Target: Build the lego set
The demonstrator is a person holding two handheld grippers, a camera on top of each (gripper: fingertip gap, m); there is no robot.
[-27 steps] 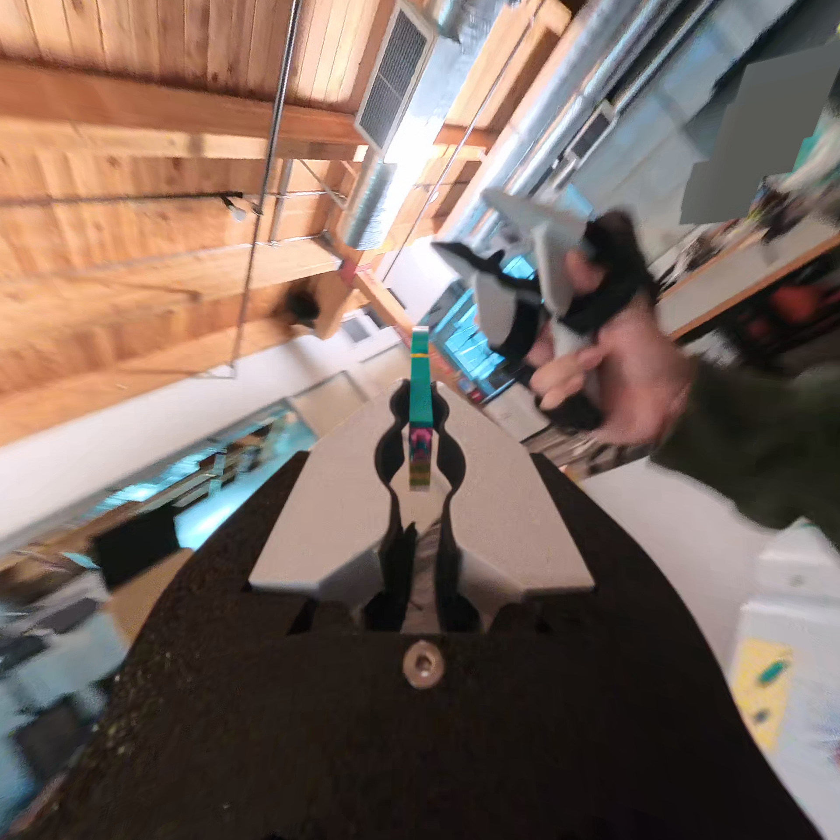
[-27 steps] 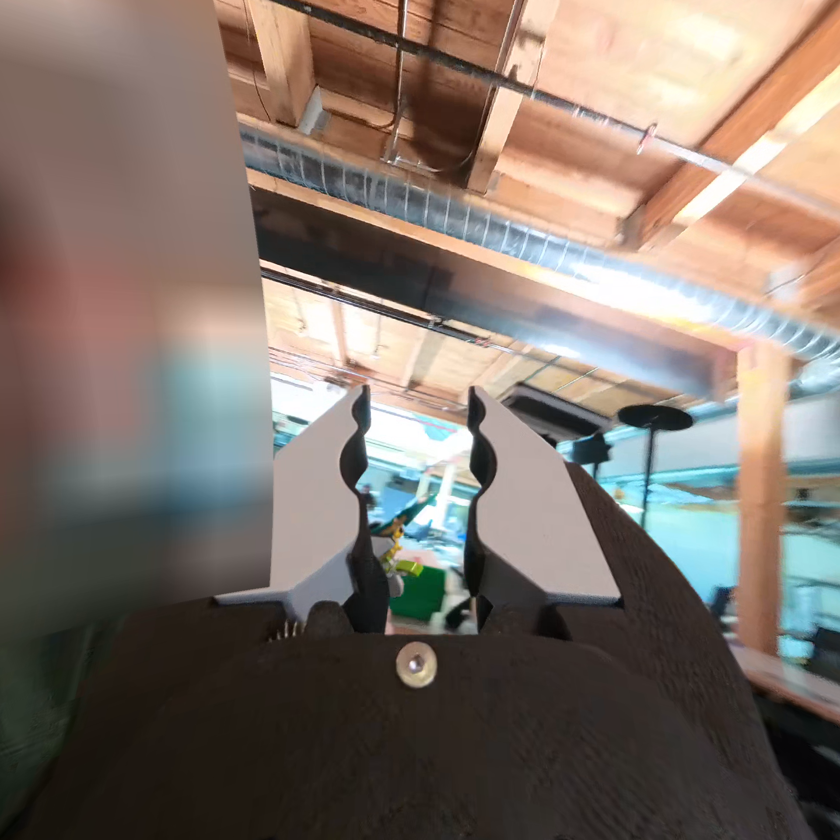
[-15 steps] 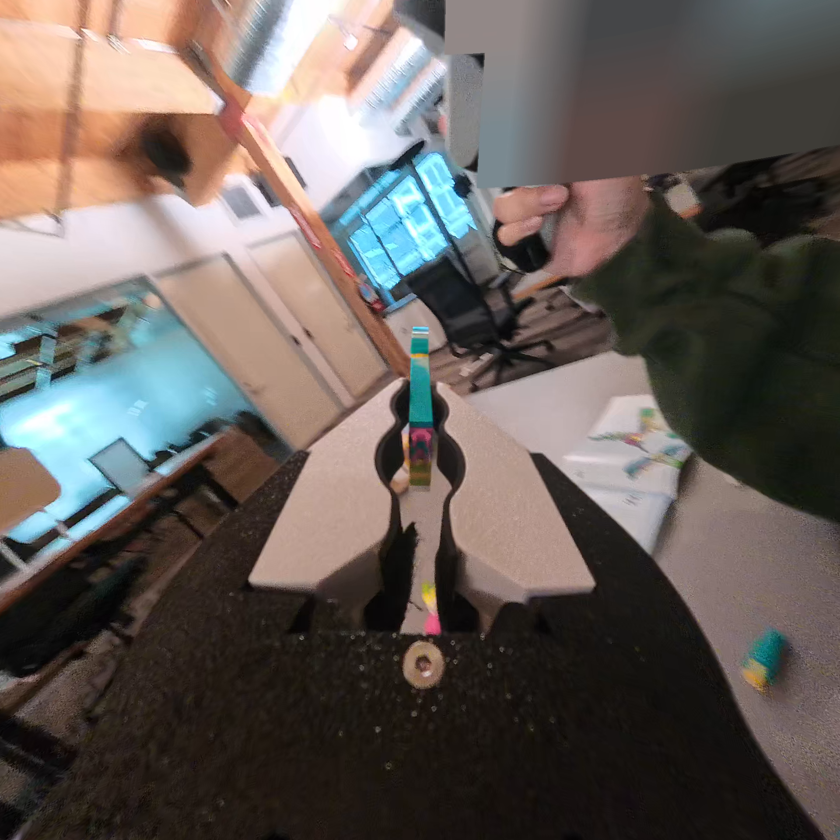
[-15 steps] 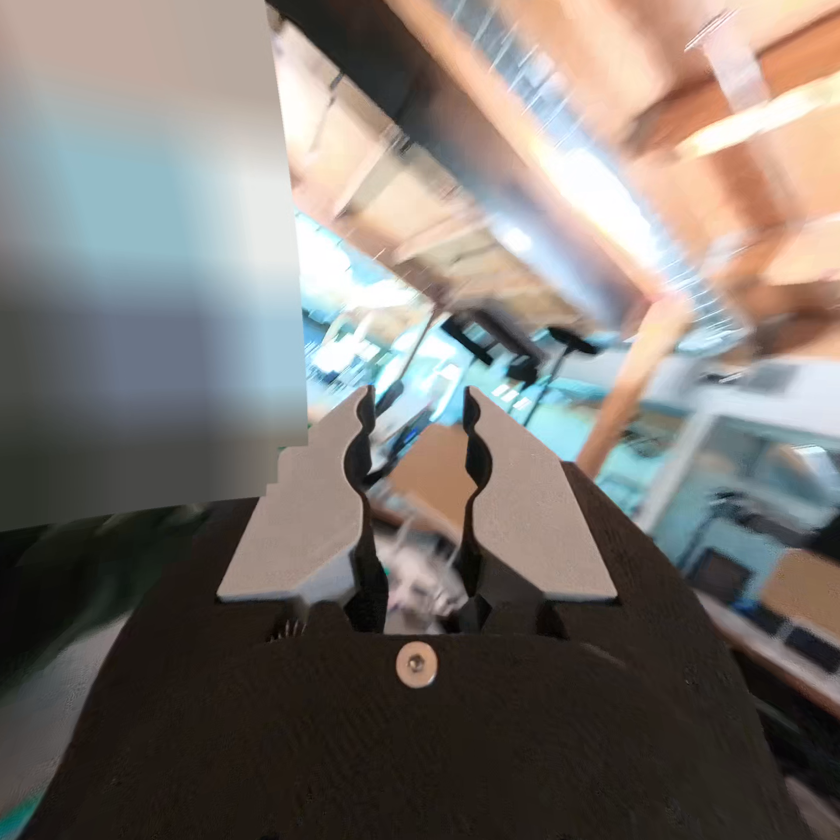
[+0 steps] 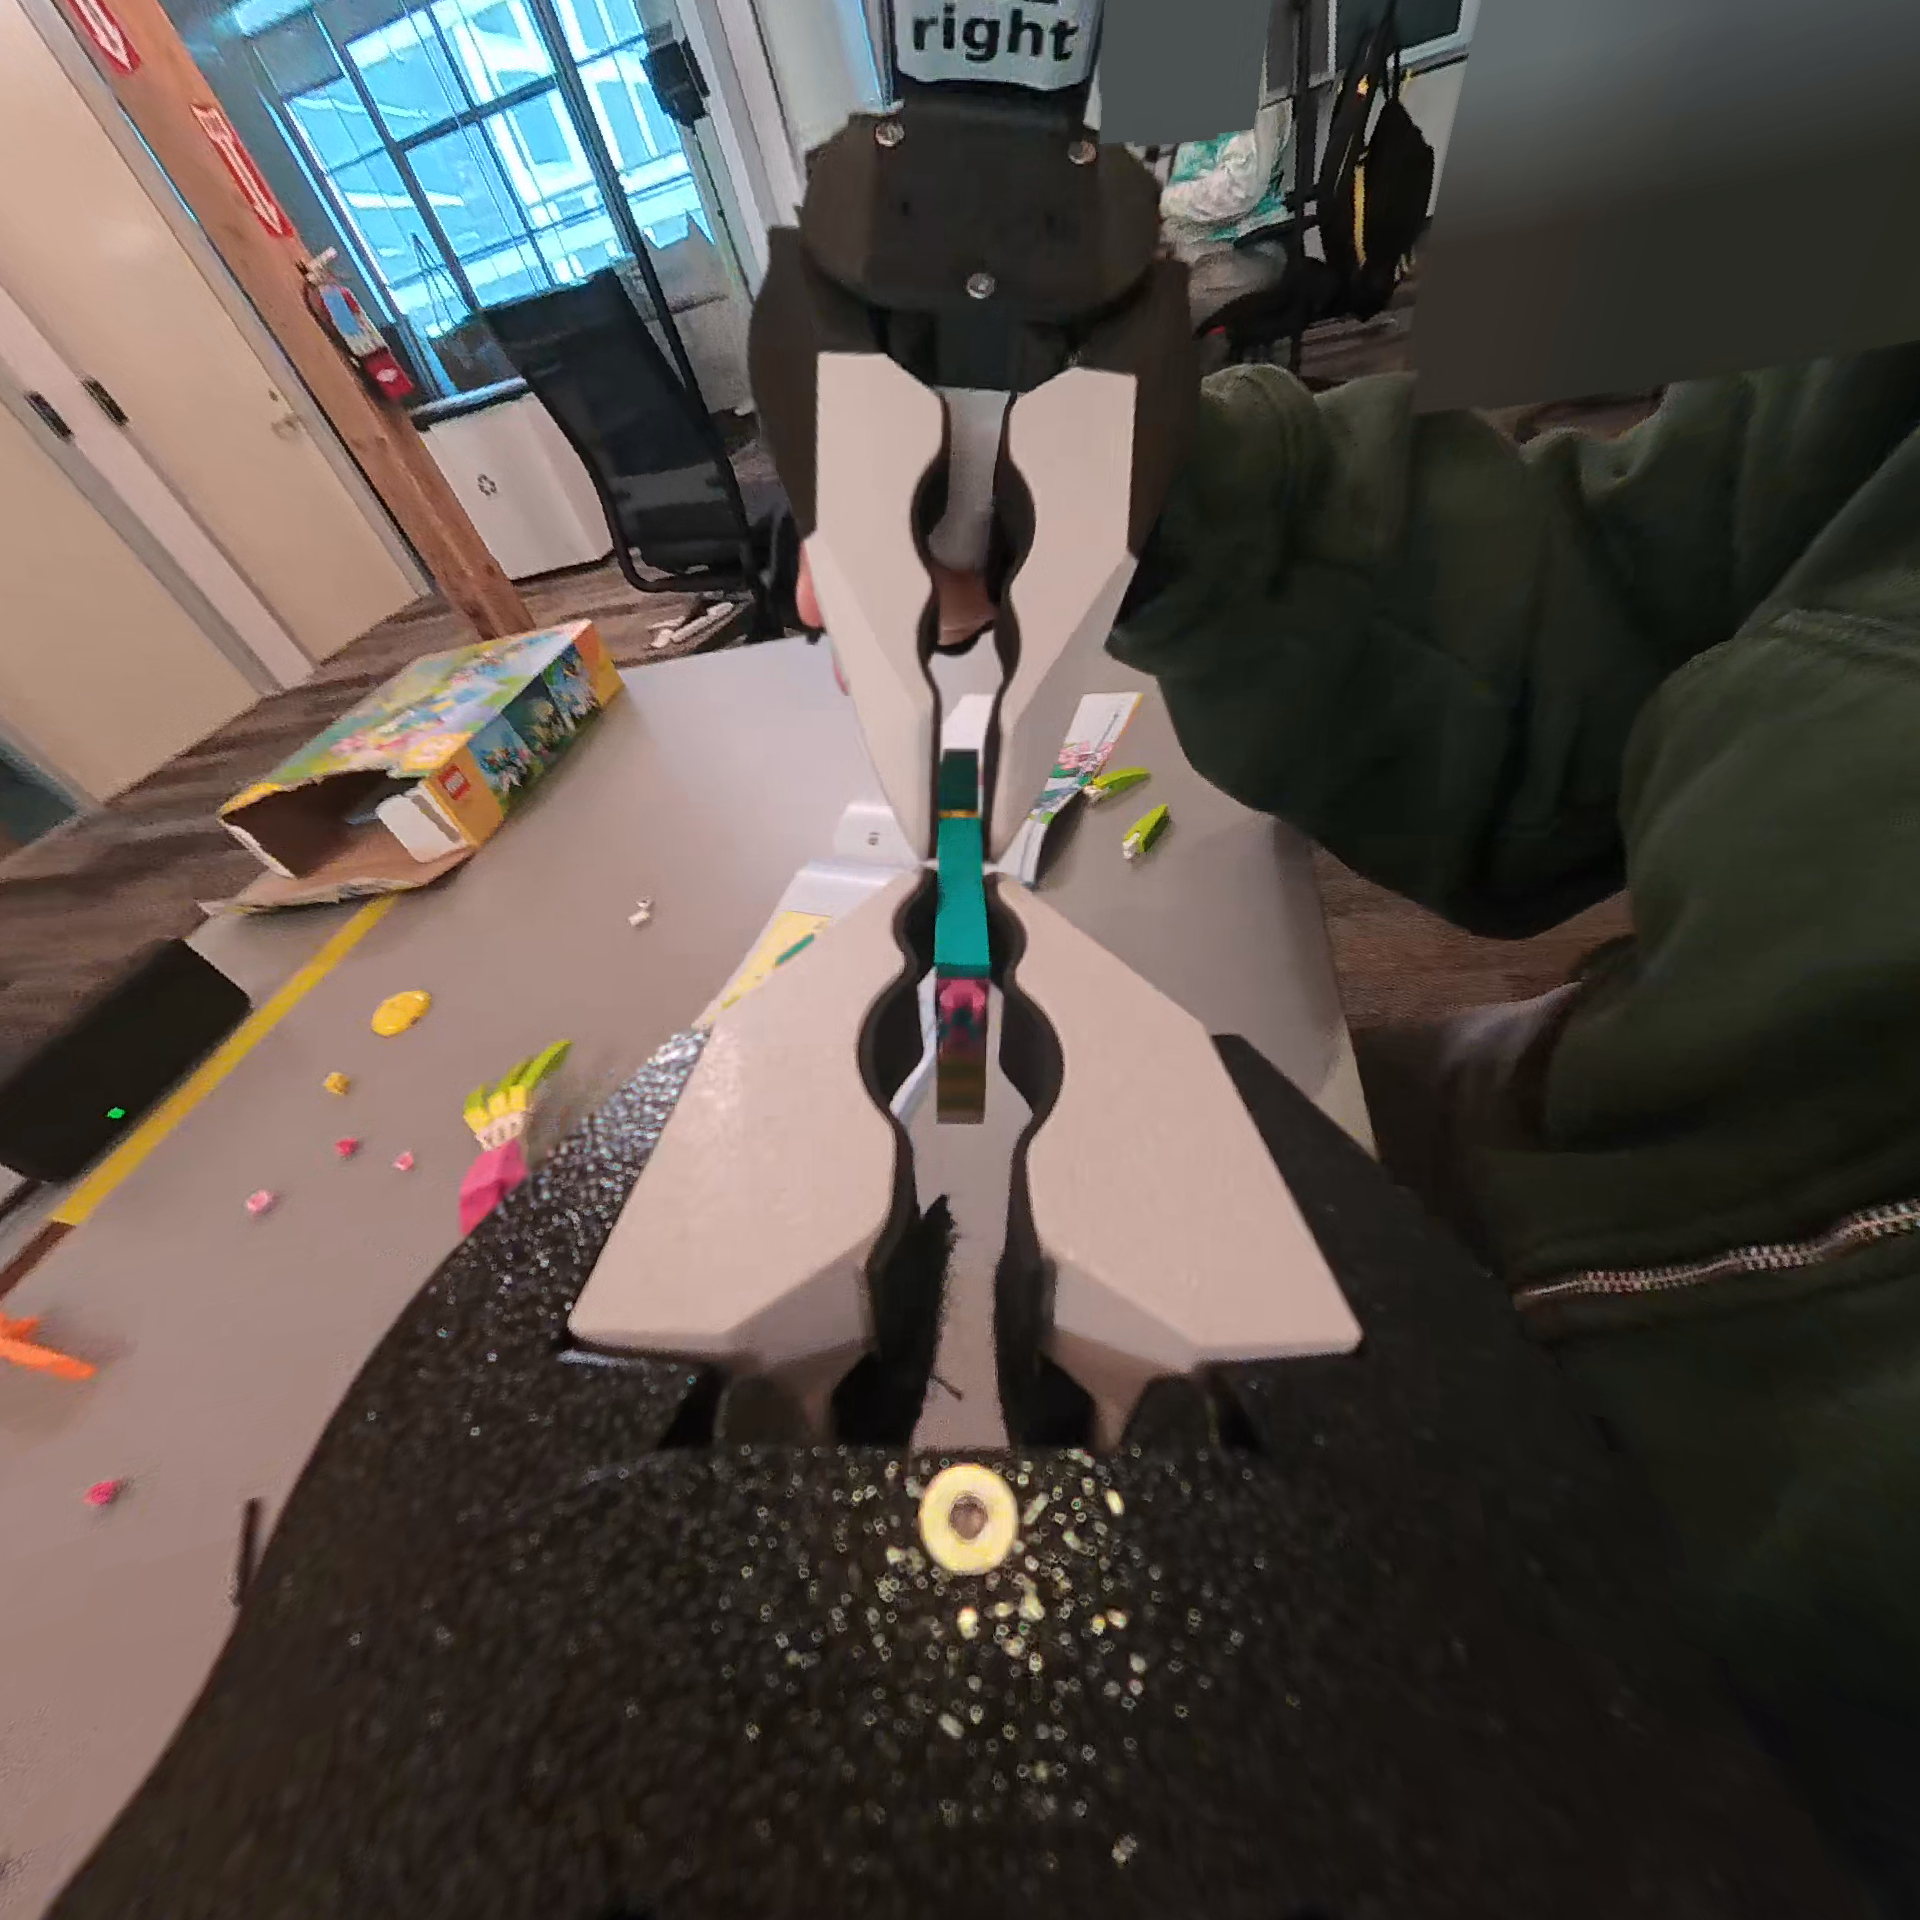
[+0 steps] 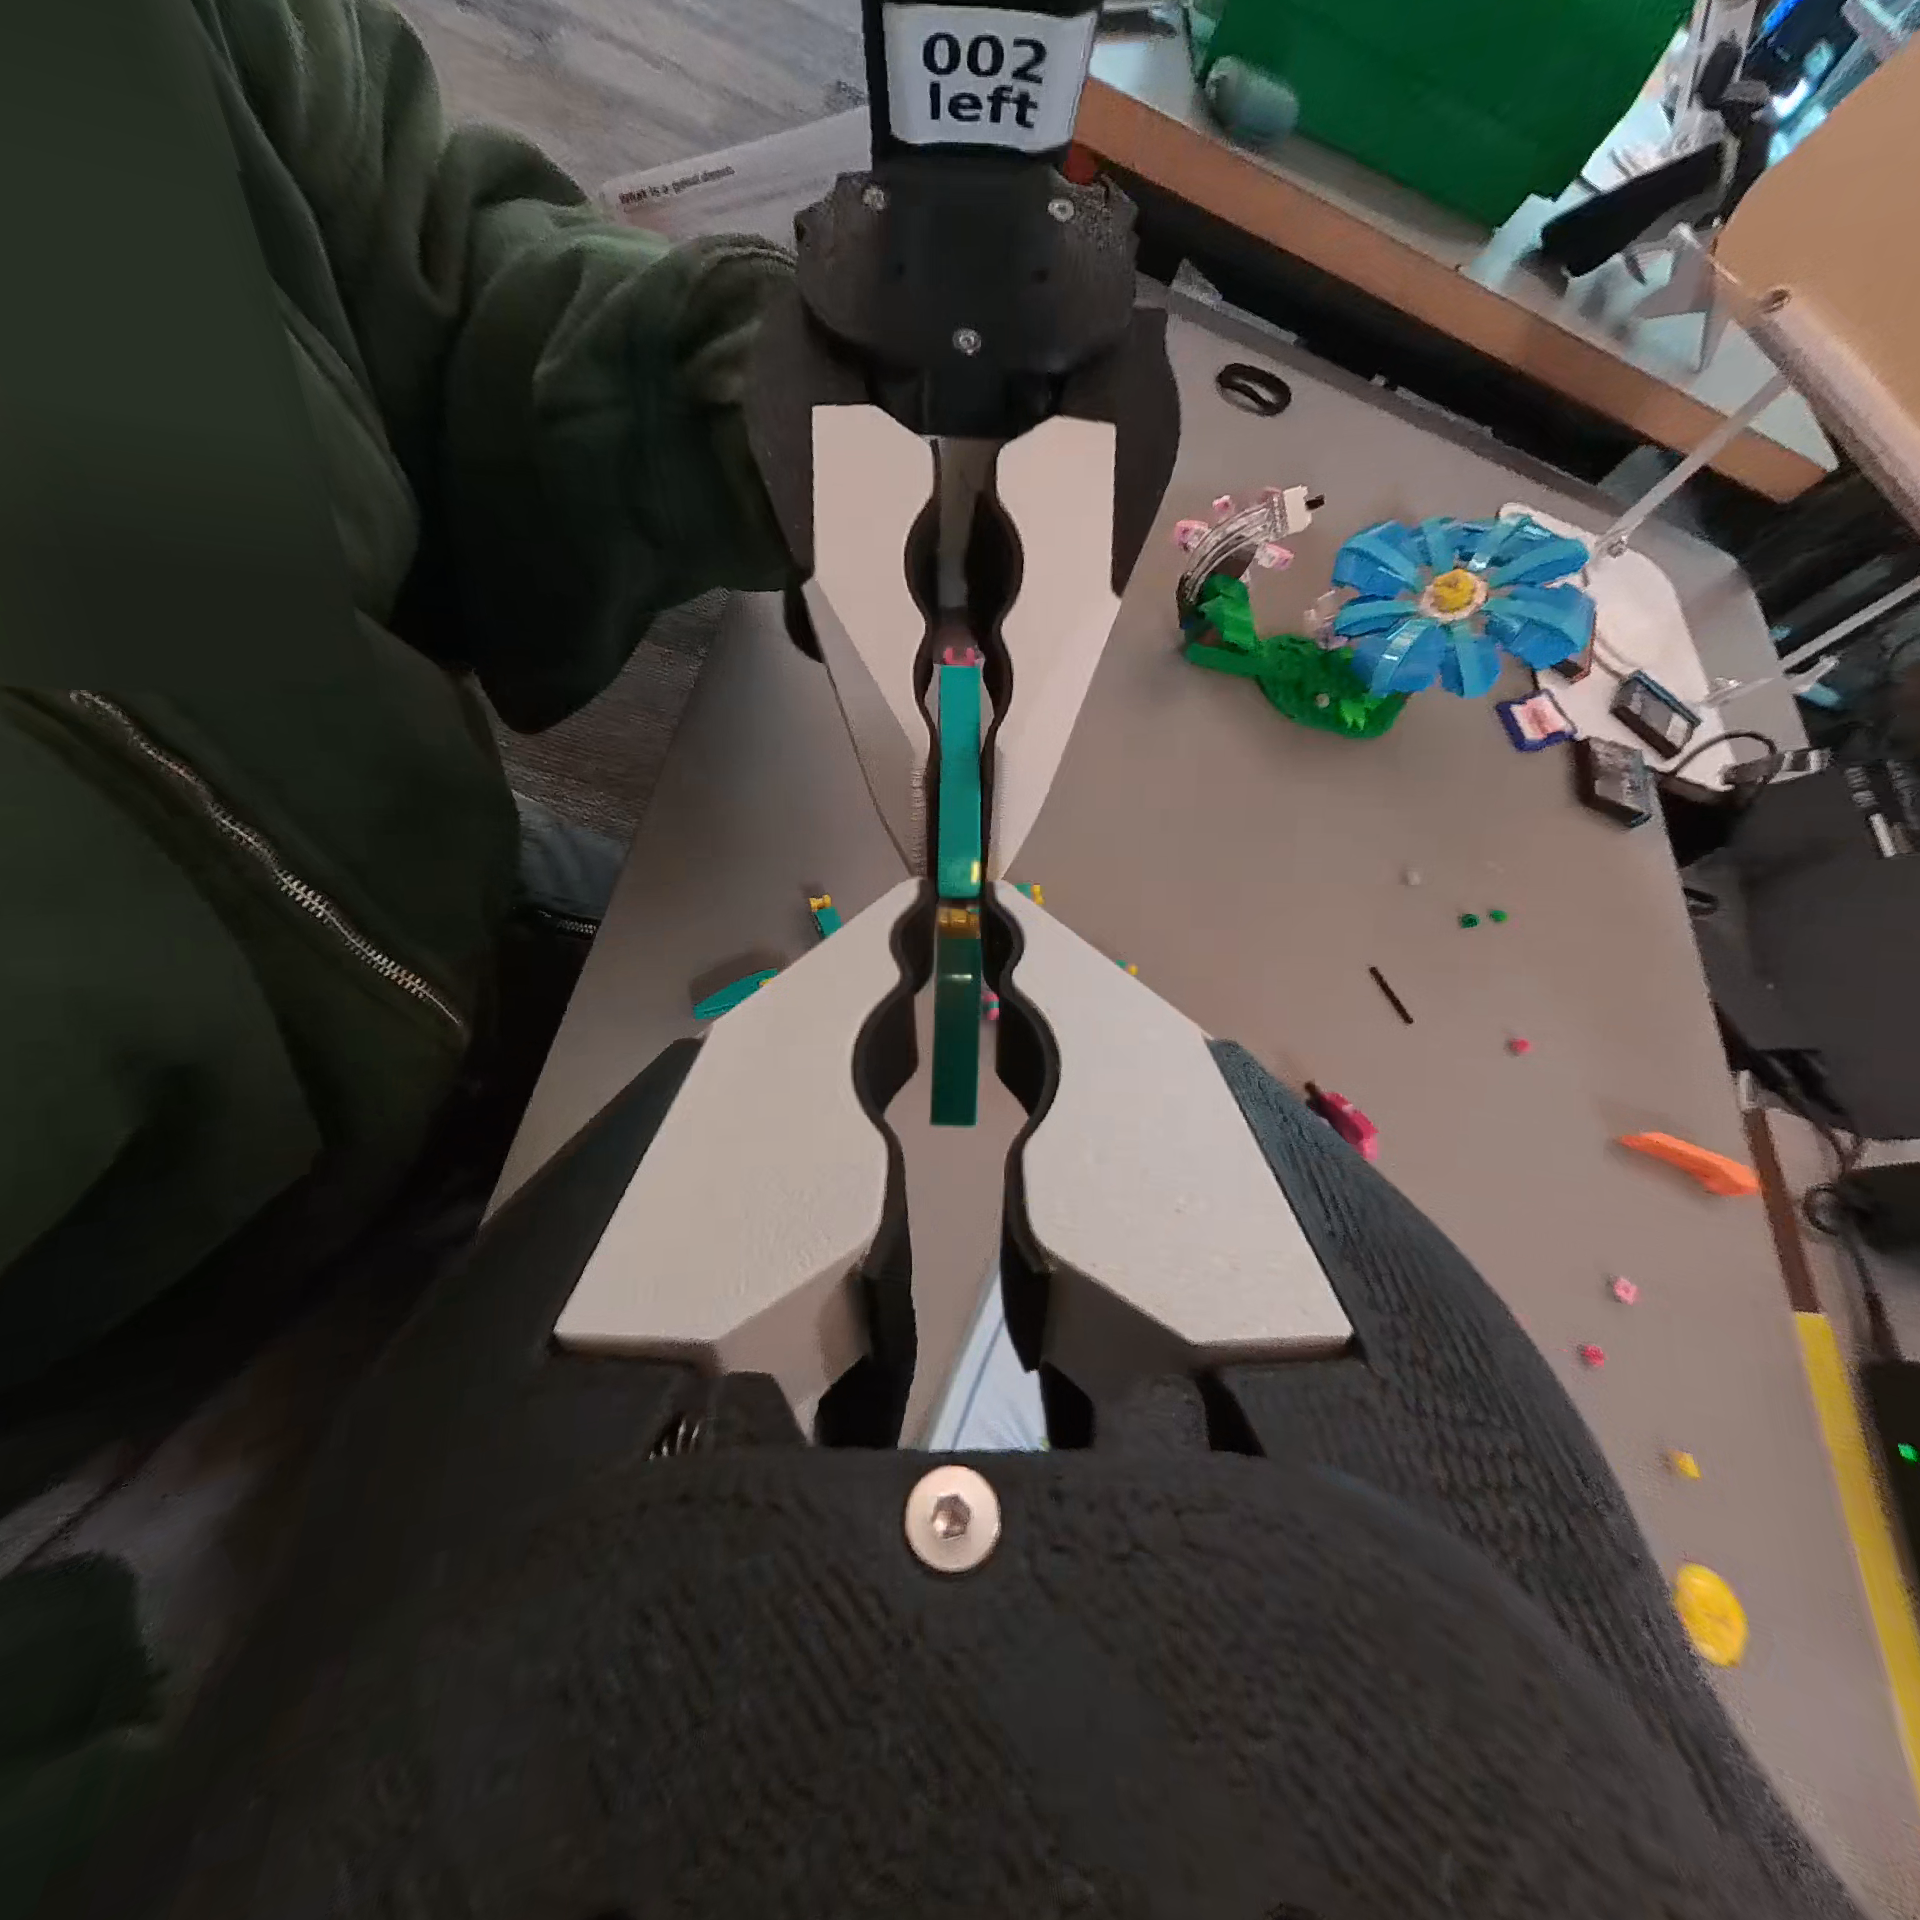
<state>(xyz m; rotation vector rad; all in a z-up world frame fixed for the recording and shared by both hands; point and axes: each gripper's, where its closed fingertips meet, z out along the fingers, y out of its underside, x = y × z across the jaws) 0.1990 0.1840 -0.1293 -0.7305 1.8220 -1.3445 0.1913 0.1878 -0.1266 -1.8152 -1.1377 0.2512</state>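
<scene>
Left gripper (image 5: 959, 914) is clamping the teal stem (image 5: 961, 914) between nearly closed jaws; right gripper (image 6: 958, 935) is apparently pinching its far end. Light, rigid, joint probably fragile; grip flat sides.

Slim teal lego stem (image 5: 958, 902), pink-tipped one end, clamped lengthwise between both grippers' fingers (image 5: 790, 1091) above table.

A grey patch (image 5: 1683, 177) covers the upper right corner of the left wrist view. The teal stem (image 5: 961, 914) runs between both sets of fingers, so its ends are largely hidden; whether the right gripper (image 5: 961, 821) presses it cannot be told. The orange piece (image 5: 36, 1356) is blurred and cut by the left edge. Tiny pink bits (image 6: 1605, 1320) are too small to identify.
</scene>
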